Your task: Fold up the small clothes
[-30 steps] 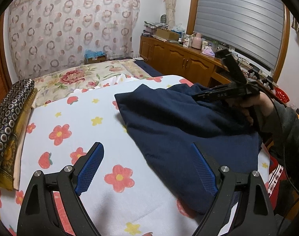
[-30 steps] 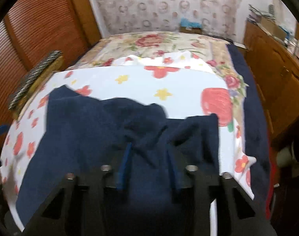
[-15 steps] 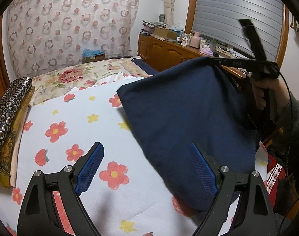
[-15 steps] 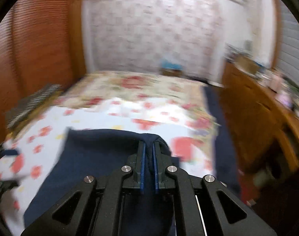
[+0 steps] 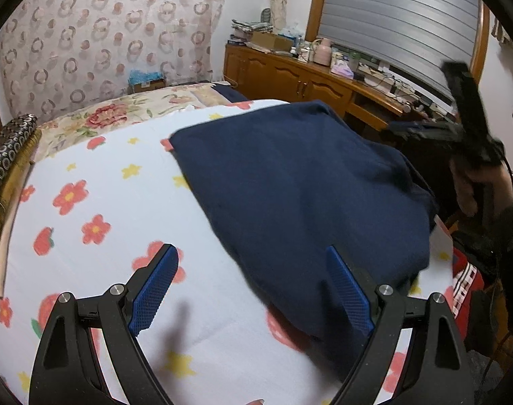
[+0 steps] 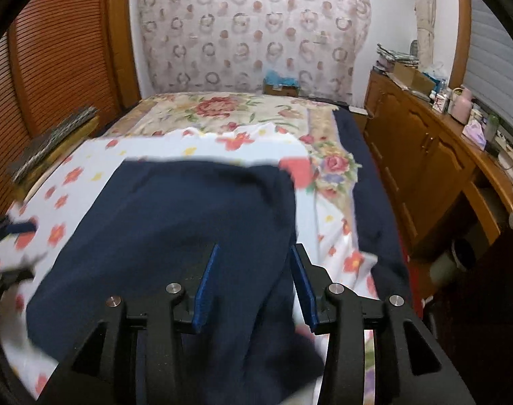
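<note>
A dark navy garment (image 5: 300, 195) lies spread on the white flowered sheet (image 5: 97, 182) of the bed; it also shows in the right wrist view (image 6: 175, 222). My left gripper (image 5: 253, 290) is open and empty, low over the sheet at the garment's near left edge. My right gripper (image 6: 253, 283) is open just above the garment's near edge, holding nothing. In the left wrist view the right gripper (image 5: 458, 128) is blurred, beyond the garment's right side.
A patterned dark pillow (image 5: 3, 155) lies at the bed's left edge. A wooden cabinet (image 6: 421, 155) with clutter runs along the right wall. A floral quilt (image 6: 229, 111) covers the far bed. A curtain (image 6: 249, 30) hangs behind.
My right gripper, which held the garment lifted, has opened and let it go. The garment has dropped flat onto the sheet. My left gripper stays open and nearly still.
</note>
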`<state>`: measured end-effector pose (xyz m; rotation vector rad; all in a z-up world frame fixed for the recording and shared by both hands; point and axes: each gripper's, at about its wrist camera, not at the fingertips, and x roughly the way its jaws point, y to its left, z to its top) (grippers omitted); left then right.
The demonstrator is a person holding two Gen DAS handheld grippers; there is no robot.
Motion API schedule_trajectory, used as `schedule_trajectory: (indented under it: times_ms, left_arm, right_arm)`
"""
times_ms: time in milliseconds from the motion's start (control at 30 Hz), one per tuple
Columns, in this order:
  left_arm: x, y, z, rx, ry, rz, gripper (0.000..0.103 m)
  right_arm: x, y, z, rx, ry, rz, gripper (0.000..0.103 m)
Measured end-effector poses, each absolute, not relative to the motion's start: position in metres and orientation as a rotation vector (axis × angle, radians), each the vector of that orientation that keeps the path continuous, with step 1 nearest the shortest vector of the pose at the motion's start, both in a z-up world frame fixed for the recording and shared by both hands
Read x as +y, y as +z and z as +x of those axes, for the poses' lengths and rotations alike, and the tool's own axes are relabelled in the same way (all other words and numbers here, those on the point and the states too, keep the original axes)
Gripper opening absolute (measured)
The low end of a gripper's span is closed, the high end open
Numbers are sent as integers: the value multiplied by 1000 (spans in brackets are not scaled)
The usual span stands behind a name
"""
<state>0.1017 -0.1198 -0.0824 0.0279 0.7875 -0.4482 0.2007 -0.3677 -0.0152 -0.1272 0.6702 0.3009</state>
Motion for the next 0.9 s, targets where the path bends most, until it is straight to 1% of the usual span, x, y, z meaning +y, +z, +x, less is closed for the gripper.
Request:
schedule_trajectory:
  times_ms: [133,333,367,400,433,467,500,600,633,667,900]
  left_arm:
    - [-125,-86,90,796,-479,18,89]
    - [-136,-92,81,805,-500,25,89]
    - [-136,-93,81,810,-502,22,89]
    - [-137,-94,82,816,-504,20,89]
    - [-137,-95,82,826,-501,23,89]
    - [-138,-95,81,830,-499,24,89]
    - [-138,-95,82,829,-499,25,89]
    - [-139,-93,78,825,-505,26,90]
    - [-139,-92,77,822,-513,26,93]
    - [-139,-91,74,823,-520,29,103]
    - [-144,-94,70,843,-511,65,103]
  right_arm:
    - [-378,-26,155,676,317,-87,45]
    - [-395,-43,118,701,267,-33,45]
    - [-396,-44,117,707,271,-24,42]
    - [-397,-45,116,708,281,-20,30]
    - [-396,-46,115,711,300,-15,24]
    - [-396,-46,115,716,312,-13,6]
    - [-396,-45,116,710,313,-17,2]
    - [-402,-32,112,671,306,-5,2]
    - [-404,-31,108,661,296,-7,2]
    - [-407,-29,106,658,289,-6,2]
    - [-403,-48,99,693,273,-4,2]
